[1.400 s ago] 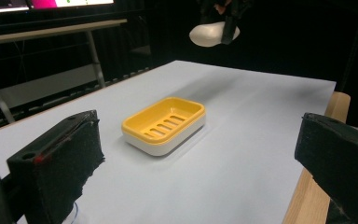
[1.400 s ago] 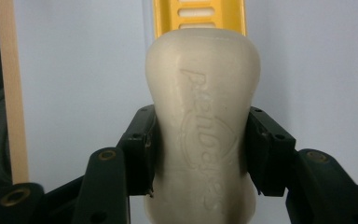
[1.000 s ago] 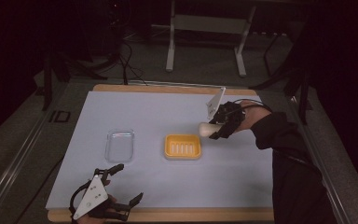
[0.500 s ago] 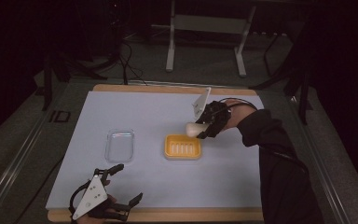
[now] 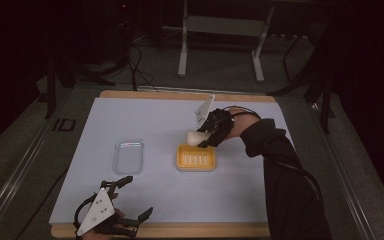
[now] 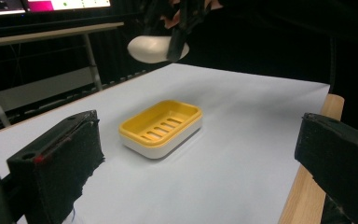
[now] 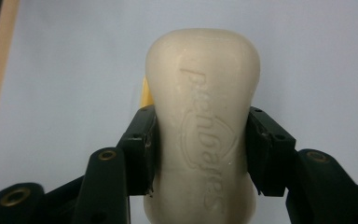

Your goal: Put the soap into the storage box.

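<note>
My right gripper (image 5: 202, 140) (image 7: 200, 154) is shut on a white bar of soap (image 7: 203, 121) (image 5: 196, 137) (image 6: 154, 48), its pads pressing both long sides. It holds the bar in the air just above the far edge of the yellow soap dish (image 5: 196, 157) (image 6: 162, 127), which sits near the middle of the white mat. My left gripper (image 5: 132, 197) (image 6: 200, 158) rests at the near left edge of the table, jaws wide open with nothing between them, pointing toward the dish.
A clear plastic lid or tray (image 5: 128, 155) lies on the white mat (image 5: 145, 120) left of the dish. A wooden table edge (image 5: 205, 230) runs along the near side. Dark floor, cables and a metal stand lie beyond the table.
My right gripper has carried the soap leftward and slightly down, from beside the dish's far right corner to above its far edge. The left gripper has stayed put.
</note>
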A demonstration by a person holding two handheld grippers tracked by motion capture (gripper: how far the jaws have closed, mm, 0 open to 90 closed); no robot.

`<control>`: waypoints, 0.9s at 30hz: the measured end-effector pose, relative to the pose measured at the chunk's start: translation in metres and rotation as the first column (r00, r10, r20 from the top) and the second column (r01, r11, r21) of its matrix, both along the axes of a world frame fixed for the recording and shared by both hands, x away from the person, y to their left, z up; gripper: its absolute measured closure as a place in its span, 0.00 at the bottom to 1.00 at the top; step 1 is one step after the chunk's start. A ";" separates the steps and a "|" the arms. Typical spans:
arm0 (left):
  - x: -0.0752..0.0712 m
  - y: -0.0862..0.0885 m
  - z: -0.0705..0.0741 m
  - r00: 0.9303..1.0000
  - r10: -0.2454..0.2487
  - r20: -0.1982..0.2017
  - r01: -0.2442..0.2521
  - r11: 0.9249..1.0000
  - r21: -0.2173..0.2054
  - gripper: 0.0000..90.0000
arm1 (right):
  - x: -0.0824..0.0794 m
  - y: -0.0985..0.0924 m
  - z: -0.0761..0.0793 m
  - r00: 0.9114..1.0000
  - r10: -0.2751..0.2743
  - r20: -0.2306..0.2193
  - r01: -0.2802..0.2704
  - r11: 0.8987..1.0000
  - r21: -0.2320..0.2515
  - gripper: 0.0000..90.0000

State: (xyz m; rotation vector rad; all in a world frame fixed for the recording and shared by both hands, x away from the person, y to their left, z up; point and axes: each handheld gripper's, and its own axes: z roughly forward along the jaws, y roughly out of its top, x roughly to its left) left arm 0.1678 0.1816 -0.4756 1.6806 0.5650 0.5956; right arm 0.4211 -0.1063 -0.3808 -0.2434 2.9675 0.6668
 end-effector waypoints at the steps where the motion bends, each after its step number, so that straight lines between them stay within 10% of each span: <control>1: 0.000 0.000 0.000 1.000 -0.001 0.000 0.001 1.000 0.001 0.01 | 0.001 0.001 -0.002 1.000 0.000 -0.006 0.000 1.000 0.013 0.55; 27: 0.000 0.000 0.001 1.000 -0.010 -0.002 0.010 1.000 0.001 0.01 | 0.012 0.006 -0.067 0.999 0.004 -0.050 -0.002 0.999 0.043 0.55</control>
